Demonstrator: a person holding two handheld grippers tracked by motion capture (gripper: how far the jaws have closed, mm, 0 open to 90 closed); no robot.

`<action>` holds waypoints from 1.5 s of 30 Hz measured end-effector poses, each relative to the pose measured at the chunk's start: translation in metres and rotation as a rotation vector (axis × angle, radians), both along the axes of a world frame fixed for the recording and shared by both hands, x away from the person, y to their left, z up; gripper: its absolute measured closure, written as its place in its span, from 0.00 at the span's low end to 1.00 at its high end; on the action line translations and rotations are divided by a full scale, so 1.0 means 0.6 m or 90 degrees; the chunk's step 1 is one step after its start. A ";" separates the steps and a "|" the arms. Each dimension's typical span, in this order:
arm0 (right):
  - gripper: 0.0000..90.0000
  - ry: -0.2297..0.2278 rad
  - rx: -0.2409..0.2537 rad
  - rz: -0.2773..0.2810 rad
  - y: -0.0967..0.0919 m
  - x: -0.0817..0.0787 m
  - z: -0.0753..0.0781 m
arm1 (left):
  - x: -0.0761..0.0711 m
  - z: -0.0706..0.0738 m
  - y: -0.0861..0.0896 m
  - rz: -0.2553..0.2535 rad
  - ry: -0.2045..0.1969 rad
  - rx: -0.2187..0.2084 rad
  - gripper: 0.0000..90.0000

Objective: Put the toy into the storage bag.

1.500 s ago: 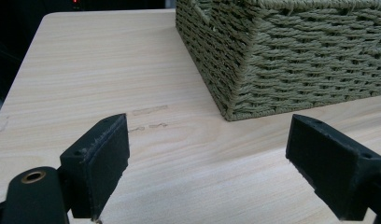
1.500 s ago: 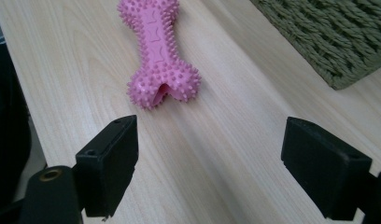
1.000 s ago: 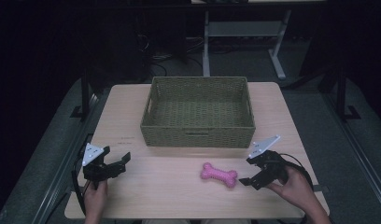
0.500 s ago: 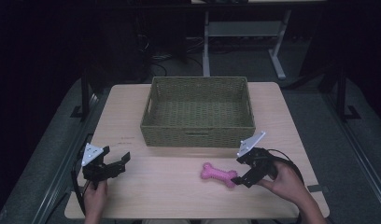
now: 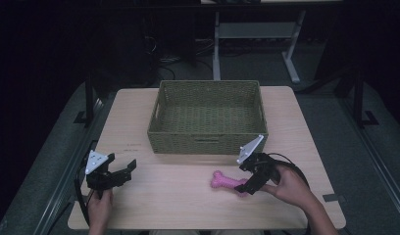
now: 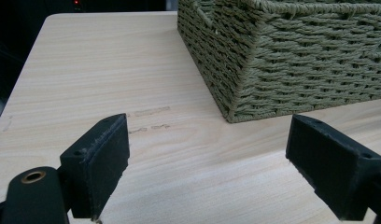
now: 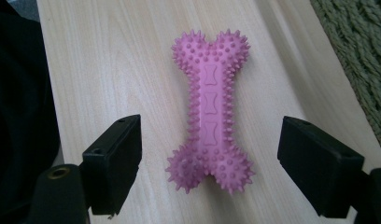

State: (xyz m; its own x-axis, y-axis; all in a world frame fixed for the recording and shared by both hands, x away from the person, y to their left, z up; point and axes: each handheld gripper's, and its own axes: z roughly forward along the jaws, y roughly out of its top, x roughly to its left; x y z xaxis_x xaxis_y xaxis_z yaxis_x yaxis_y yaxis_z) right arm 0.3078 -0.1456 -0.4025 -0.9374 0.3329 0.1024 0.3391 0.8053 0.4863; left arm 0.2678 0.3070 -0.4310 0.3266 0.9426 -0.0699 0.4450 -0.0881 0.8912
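Note:
A pink spiked rubber bone [image 5: 226, 182] lies flat on the wooden table [image 5: 163, 205], in front of the green woven basket [image 5: 208, 117]. My right gripper [image 5: 248, 185] is open over the bone's right end; in the right gripper view the bone [image 7: 209, 109] lies lengthwise between the two black jaws, with a gap on each side. My left gripper [image 5: 120, 172] is open near the table's front left, with nothing between its jaws. In the left gripper view the basket's near corner [image 6: 282, 60] stands ahead of the jaws.
The basket looks empty. A strip of its weave [image 7: 361, 51] runs along the right of the right gripper view. Faint pencil marks [image 6: 149, 119] show on the tabletop. Table edges lie close to both hands. Desk legs [image 5: 291, 58] stand on the floor behind.
My right gripper has moved left, from beside the bone's right end to over it, and now straddles it. The bone and my left gripper have stayed put.

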 end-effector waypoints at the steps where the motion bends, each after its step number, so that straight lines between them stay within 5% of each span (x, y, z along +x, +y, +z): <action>1: 0.24 0.002 -0.003 0.001 0.002 0.001 -0.001 | 0.000 0.000 0.000 0.000 0.000 -0.001 0.14; 45: 0.43 0.015 -0.093 0.047 0.071 0.026 -0.047 | -0.001 0.001 0.004 0.001 0.002 -0.007 0.14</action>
